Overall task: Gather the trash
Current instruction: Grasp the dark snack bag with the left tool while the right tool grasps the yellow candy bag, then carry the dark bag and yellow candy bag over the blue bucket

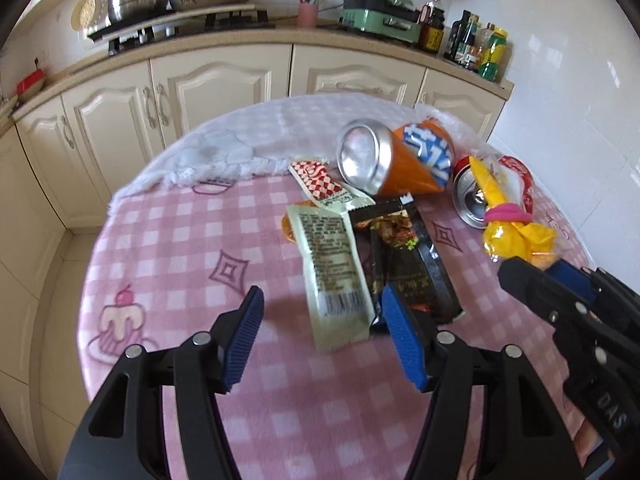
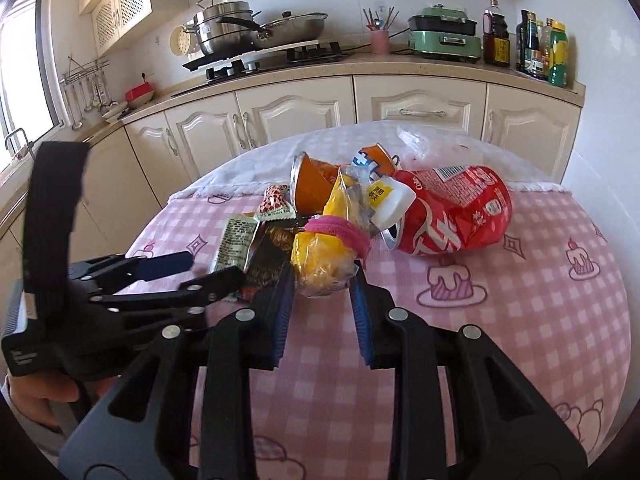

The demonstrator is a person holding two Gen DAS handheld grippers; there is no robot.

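Observation:
A heap of trash lies on the round table under a pink checked cloth (image 1: 180, 240). It holds a dented orange can (image 1: 412, 164) (image 2: 316, 184), a crushed red can (image 1: 516, 168) (image 2: 460, 212), a pale green wrapper (image 1: 332, 272) (image 2: 236, 240), a black wrapper (image 1: 404, 248) (image 2: 268, 256) and a red-and-white sachet (image 1: 320, 180) (image 2: 274, 202). My right gripper (image 2: 323, 276) (image 1: 536, 268) is shut on the bottom of a yellow bag (image 2: 320, 256) (image 1: 516, 236) tied with a pink band (image 2: 340, 230). My left gripper (image 1: 322, 296) (image 2: 214, 268) hangs open just above the near ends of the pale green and black wrappers.
A white fringed cloth (image 1: 224, 148) covers the table's far side. Behind it runs a cream cabinet counter (image 2: 360, 68) with a stove and pots (image 2: 248, 32), a green appliance (image 2: 444, 32) and bottles (image 2: 544, 48). A person's hand (image 2: 36, 396) grips the left tool.

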